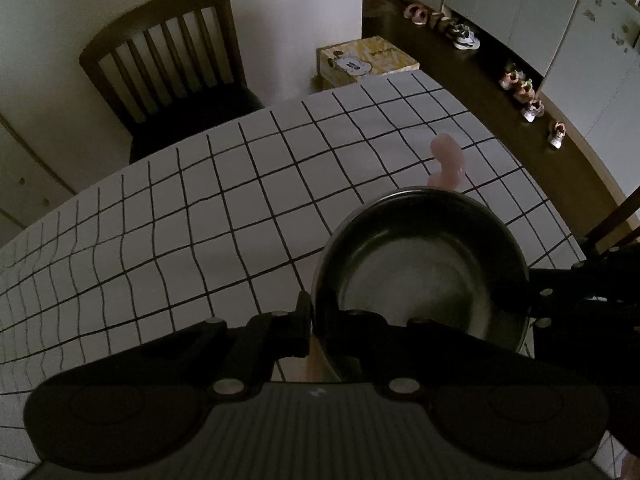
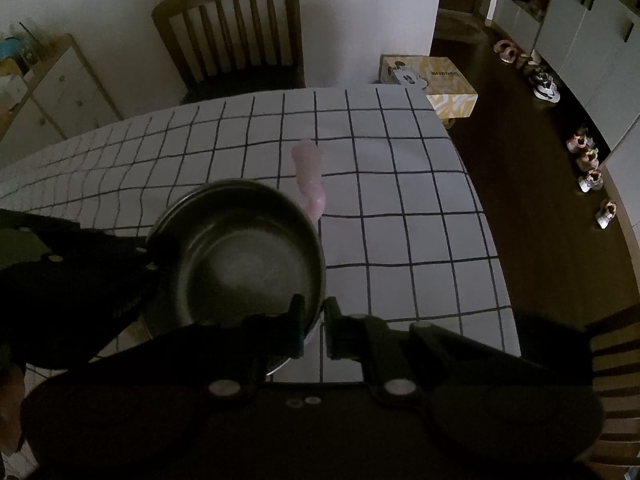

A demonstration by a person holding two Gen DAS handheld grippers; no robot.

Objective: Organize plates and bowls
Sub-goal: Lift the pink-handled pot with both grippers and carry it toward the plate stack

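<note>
Left gripper (image 1: 313, 330) pinching the near-left rim of the metal bowl (image 1: 420, 264); right gripper (image 2: 314, 330) pinching the opposite rim. Both sets of fingers narrow, holding it above the table's (image 1: 200, 208) near right corner. A pink item (image 1: 446, 160), unidentifiable, is lying just beyond. Advice: keep both grips level, lowering together to avoid tipping.

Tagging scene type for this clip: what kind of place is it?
Most likely a home dining area: a table with a grid-pattern tablecloth, a wooden slat-back chair against the wall, and shoes lined along cabinets. Both grippers grip a metal bowl.
</note>
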